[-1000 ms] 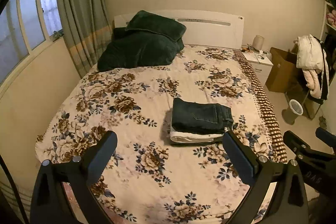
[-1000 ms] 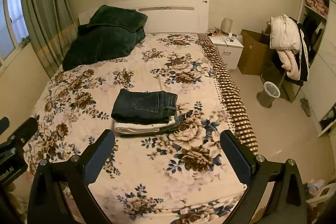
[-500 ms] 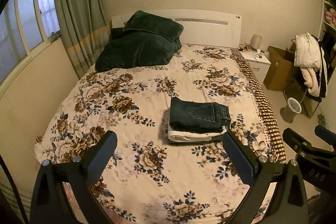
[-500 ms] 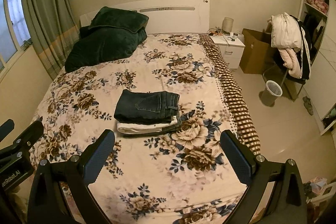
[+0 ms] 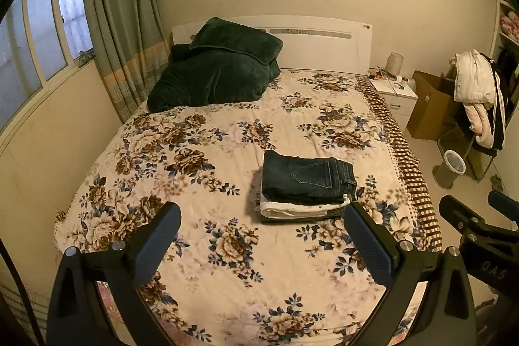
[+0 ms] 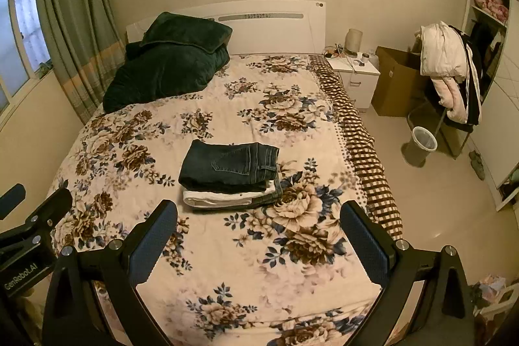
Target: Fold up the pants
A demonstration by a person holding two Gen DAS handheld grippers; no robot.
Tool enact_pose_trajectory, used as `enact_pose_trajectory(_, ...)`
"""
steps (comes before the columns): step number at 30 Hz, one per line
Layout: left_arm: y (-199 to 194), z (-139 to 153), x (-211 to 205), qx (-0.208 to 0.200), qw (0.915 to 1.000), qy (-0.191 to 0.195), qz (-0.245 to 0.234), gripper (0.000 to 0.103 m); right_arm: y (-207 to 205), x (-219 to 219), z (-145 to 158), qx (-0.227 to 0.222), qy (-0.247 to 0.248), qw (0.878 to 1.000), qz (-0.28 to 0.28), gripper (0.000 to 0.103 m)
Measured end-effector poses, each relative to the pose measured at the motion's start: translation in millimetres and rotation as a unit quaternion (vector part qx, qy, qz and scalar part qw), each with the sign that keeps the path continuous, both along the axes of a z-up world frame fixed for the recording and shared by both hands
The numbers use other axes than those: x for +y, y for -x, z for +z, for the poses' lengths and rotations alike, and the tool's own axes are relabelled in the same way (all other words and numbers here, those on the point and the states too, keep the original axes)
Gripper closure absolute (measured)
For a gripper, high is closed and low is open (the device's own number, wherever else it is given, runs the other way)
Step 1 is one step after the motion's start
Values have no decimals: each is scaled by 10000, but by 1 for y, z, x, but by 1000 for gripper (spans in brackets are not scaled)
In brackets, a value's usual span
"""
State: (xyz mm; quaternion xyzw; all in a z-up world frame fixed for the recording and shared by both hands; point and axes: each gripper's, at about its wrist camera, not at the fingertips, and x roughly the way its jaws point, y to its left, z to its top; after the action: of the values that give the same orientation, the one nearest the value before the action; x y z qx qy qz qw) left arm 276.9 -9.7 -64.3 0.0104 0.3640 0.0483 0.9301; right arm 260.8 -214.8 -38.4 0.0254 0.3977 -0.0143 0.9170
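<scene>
Ahead of both grippers, on the floral bedspread (image 5: 201, 248), sits a stack of folded pants: dark blue jeans (image 5: 306, 179) on top, a white pair (image 5: 301, 209) under them, and a thin edge of something darker at the very bottom. From my left gripper (image 5: 261, 235) the stack lies at about one o'clock; from my right gripper (image 6: 258, 232) it lies at about eleven o'clock, so it sits between my two hands and neither is clearly the nearer. Its long axis runs across my view, from nine o'clock to three o'clock, with the waistband and back pocket of the jeans toward three o'clock and the folded bend toward nine.

Both grippers are spread wide and hold nothing. Their blue pads hang over the near part of the bed, apart from the stack and not touching the cover. In the left view my right gripper's frame shows at the three o'clock edge; in the right view my left one shows at nine o'clock.

I judge the folding of these pairs done, since the jeans lie squared on the pile and no loose pants show on the bed. A dark green quilt (image 6: 168, 67) and pillow sit at the headboard, well apart from the stack.
</scene>
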Motion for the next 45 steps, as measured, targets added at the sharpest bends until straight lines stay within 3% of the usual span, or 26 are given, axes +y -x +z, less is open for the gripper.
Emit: enact_pose_trajectory(45, 5, 7, -1, -67, 9999, -38, -77, 0, 4, 5, 3, -32, 42, 10000, -34, 1)
